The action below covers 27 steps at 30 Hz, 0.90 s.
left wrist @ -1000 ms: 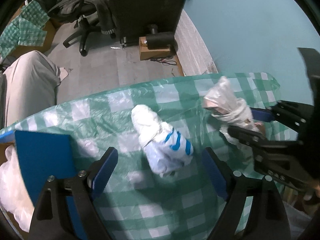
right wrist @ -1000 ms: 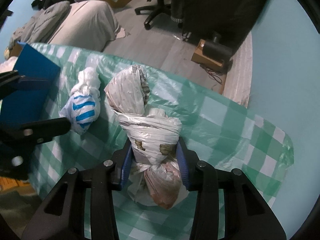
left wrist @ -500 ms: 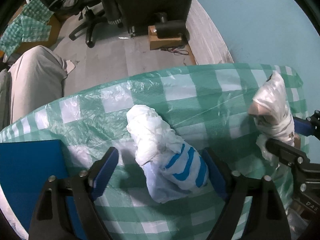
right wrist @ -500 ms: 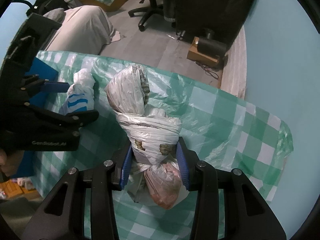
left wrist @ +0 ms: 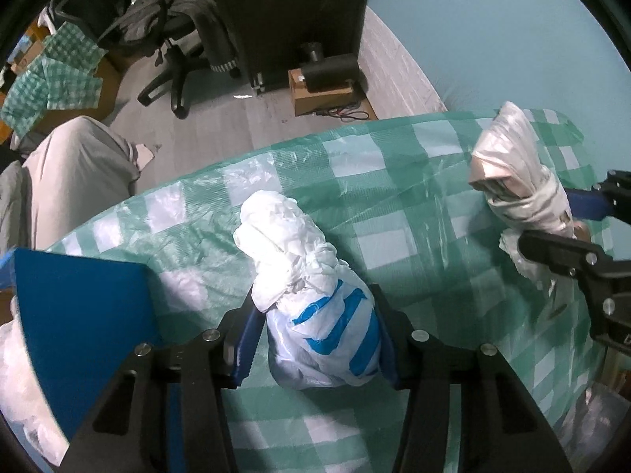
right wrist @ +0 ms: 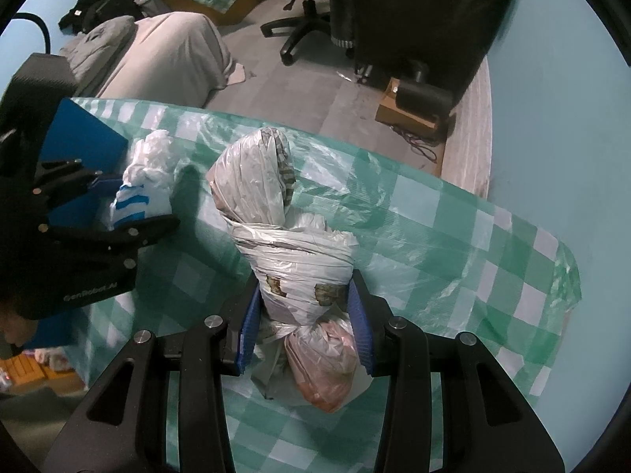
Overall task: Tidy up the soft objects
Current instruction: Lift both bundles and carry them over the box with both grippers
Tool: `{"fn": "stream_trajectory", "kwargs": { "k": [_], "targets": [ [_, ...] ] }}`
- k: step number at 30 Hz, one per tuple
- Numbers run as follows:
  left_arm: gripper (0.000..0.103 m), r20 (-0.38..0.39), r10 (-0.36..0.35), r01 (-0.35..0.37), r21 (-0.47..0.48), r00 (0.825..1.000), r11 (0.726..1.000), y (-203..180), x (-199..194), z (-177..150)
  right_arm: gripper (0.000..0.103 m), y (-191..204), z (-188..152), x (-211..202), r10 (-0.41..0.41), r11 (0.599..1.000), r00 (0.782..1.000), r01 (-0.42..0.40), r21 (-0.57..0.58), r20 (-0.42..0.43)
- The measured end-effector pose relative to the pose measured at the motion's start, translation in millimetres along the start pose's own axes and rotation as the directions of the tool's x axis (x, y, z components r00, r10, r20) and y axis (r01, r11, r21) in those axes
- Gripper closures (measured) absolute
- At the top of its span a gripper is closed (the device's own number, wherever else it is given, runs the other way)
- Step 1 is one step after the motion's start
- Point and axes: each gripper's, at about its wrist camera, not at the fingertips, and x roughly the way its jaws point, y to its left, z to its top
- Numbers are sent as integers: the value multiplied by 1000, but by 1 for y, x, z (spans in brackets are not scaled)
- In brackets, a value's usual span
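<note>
A white plastic-bag bundle with blue stripes lies on the green checked tablecloth. My left gripper points down over it, its jaws closing, and both blue pads touch the bundle's sides. In the right wrist view the same bundle sits in the left gripper at the left. A taller grey-white wrapped bag bundle with a pinkish end stands between the pads of my right gripper, which is shut on it. That pair also shows at the right of the left wrist view, bundle and right gripper.
A blue box stands at the table's left end, close to the striped bundle. Beyond the table's far edge are bare floor, an office chair, a black cabinet, a small cardboard box and a grey cloth-covered mound.
My left gripper came down over the striped bundle and its wide jaws narrowed onto its sides. The right gripper stayed still, holding the wrapped bundle.
</note>
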Motion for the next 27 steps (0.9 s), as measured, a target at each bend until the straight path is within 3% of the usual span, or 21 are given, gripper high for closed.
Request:
{"fn": "stream_trajectory", "kwargs": {
  "k": [16, 27],
  "targets": [
    [51, 87, -23, 21, 16, 996, 1000, 6, -58, -30, 63, 21, 0, -42, -18, 1000, 999, 18, 6, 37],
    [51, 183, -18, 14, 23, 983, 1000, 23, -113, -53, 63, 44, 3, -83, -9, 1000, 996, 8, 7, 94]
  ]
}}
